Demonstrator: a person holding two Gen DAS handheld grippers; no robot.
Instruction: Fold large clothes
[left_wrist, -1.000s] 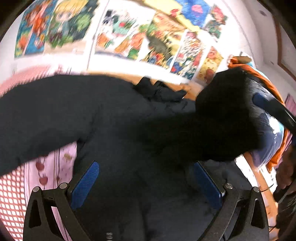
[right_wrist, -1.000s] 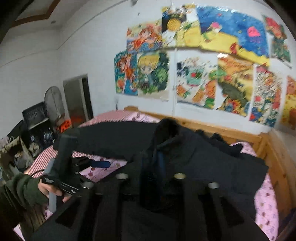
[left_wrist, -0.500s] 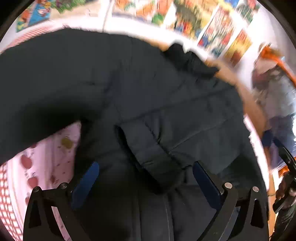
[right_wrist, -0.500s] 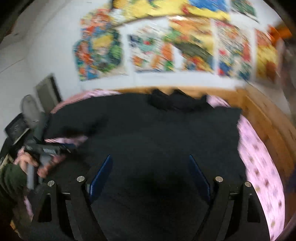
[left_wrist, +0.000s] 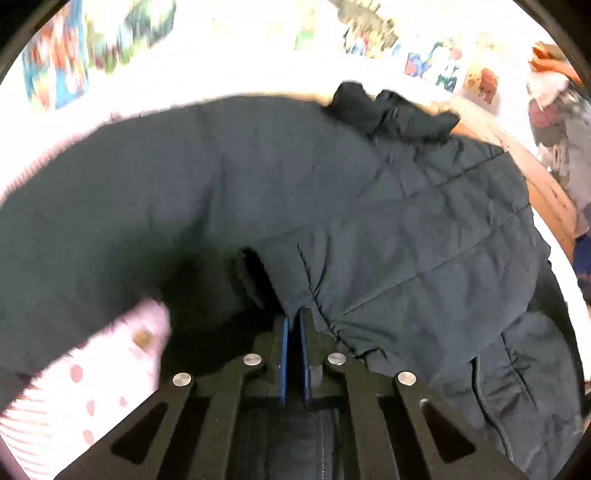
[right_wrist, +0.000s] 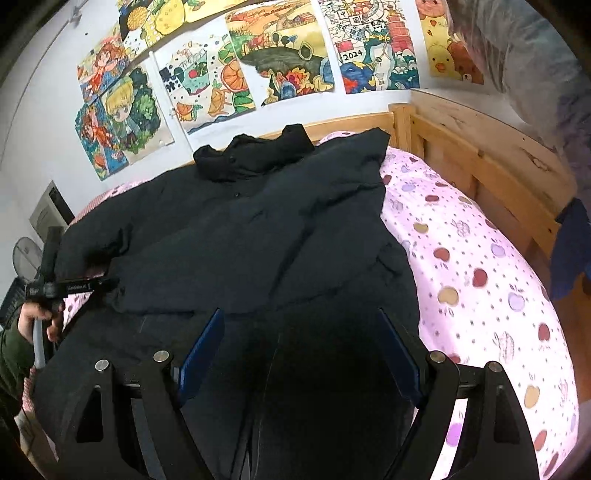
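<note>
Bedroom backdrop, wooden bed against a poster wall

I'm looking at a white wall (right_wrist: 33, 122) papered with bright cartoon drawings (right_wrist: 207, 85), running right along the bed's far edge. The pale wooden bed frame (right_wrist: 476, 155) turns the far right corner, and I can see the pink apple-print sheet (right_wrist: 480, 280) covering the mattress. At the left edge there's a fan (right_wrist: 26, 258) and a dark doorway (right_wrist: 51, 210). The left wrist view is blown out bright.

— Right of the jacket (right_wrist: 258, 240)?
— Bare pink sheet (right_wrist: 480, 295), walled by wooden bed frame (right_wrist: 480, 155).
— Left side?
— Narrow strip only; left gripper (right_wrist: 110, 284) there.
</note>
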